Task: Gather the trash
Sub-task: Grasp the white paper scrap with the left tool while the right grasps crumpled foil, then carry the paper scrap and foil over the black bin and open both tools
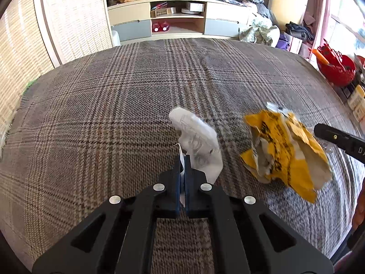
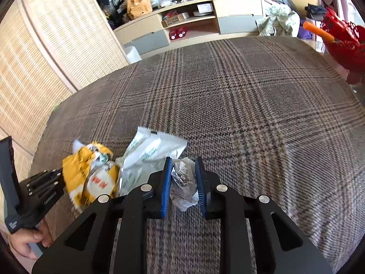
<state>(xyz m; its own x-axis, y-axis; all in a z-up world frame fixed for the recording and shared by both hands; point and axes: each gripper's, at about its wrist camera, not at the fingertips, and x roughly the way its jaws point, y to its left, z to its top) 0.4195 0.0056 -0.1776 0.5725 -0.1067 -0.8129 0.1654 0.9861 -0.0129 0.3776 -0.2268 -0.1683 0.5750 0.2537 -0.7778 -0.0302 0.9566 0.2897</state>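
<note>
My left gripper is shut on a white wrapper, holding it over the plaid-covered table. A crumpled yellow wrapper lies on the cloth to its right, next to my right gripper's finger at the right edge. In the right wrist view my right gripper is closed around a crumpled white paper ball, with both blue pads touching it. The white wrapper and the yellow wrapper sit to its left, by the left gripper's body.
A red basket with an orange handle stands at the table's right edge. A low TV cabinet with cluttered shelves is beyond the far edge. A woven screen is on the left.
</note>
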